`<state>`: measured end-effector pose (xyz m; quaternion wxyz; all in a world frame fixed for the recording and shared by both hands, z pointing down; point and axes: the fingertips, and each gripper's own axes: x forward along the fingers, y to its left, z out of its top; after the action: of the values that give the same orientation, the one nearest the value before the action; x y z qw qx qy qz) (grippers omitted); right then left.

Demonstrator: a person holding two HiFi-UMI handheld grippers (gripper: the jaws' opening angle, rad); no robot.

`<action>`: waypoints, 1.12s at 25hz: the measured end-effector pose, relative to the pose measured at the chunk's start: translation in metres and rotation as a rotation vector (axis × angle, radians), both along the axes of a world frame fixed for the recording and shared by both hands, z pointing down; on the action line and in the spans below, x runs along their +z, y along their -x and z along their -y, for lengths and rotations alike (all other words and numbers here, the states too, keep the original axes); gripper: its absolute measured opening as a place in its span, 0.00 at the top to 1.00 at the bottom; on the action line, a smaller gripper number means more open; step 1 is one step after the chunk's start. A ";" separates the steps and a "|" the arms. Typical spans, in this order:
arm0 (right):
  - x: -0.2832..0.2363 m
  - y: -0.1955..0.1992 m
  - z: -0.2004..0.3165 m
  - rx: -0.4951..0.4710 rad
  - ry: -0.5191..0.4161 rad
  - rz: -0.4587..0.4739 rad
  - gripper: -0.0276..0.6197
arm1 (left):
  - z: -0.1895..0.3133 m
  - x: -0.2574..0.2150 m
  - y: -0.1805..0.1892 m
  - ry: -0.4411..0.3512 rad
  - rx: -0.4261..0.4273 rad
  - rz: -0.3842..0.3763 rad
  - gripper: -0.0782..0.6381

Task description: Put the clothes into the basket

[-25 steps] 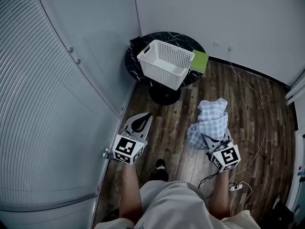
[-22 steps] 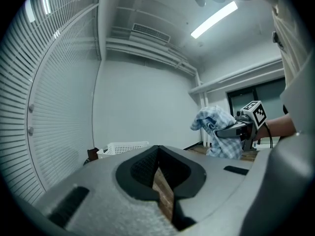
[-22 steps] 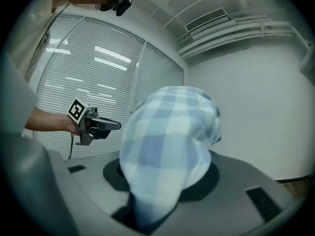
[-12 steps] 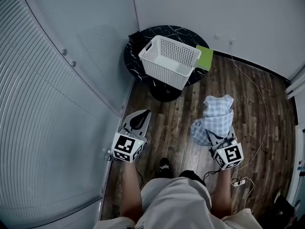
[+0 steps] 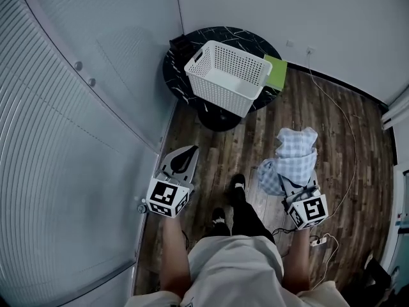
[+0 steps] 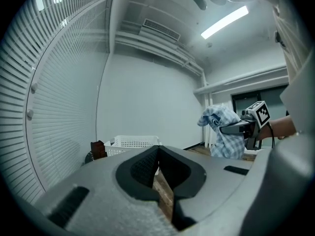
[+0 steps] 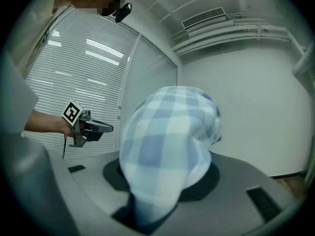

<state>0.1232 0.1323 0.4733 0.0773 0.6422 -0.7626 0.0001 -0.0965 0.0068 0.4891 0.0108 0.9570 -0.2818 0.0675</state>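
The left gripper (image 5: 184, 155) is held out low on a straight forearm, pointing about level, its jaws closed tip to tip with nothing between them. A slatted wall (image 5: 70, 139) runs close along their left. Ahead of the jaws and to their right, well apart, the white basket (image 5: 220, 94) stands on a round black tabletop (image 5: 243, 37), with a green pad (image 5: 276, 72) just beside it. A shoe (image 5: 238, 183) rests on the wooden floor (image 5: 223, 149) between the two grippers. The right gripper (image 5: 293, 185), likewise level on an outstretched forearm, has its jaws clamped on the checked blue cloth (image 7: 167, 141), which bunches up over and ahead of them. A thin cable (image 5: 348, 146) trails across the floor to their right.
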 end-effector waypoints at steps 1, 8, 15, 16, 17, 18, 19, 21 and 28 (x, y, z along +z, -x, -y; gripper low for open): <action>0.000 -0.003 0.003 0.003 -0.004 0.003 0.68 | 0.002 0.001 -0.002 0.001 0.001 0.004 0.87; 0.002 -0.018 0.035 0.025 -0.005 0.033 0.68 | 0.034 -0.009 -0.019 -0.023 0.024 0.027 0.87; -0.007 -0.034 0.073 0.027 -0.024 0.046 0.68 | 0.072 -0.023 -0.052 -0.045 0.068 0.023 0.87; -0.007 -0.037 0.079 0.029 -0.027 0.047 0.68 | 0.079 -0.022 -0.056 -0.039 0.071 0.015 0.87; -0.007 -0.041 0.086 0.032 -0.028 0.047 0.68 | 0.088 -0.021 -0.061 -0.032 0.073 0.011 0.87; -0.007 -0.046 0.094 0.035 -0.026 0.049 0.68 | 0.097 -0.020 -0.068 -0.027 0.078 0.012 0.87; -0.009 -0.053 0.103 0.038 -0.025 0.052 0.68 | 0.106 -0.021 -0.075 -0.025 0.085 0.018 0.87; -0.014 -0.065 0.120 0.044 -0.027 0.058 0.68 | 0.122 -0.026 -0.089 -0.028 0.099 0.026 0.87; -0.029 -0.082 0.167 0.025 -0.054 0.049 0.68 | 0.166 -0.038 -0.106 -0.056 0.090 0.048 0.87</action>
<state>0.2049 -0.0351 0.4444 0.0410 0.6535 -0.7558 -0.0040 0.0100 -0.1597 0.4514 -0.0256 0.9668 -0.2402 0.0829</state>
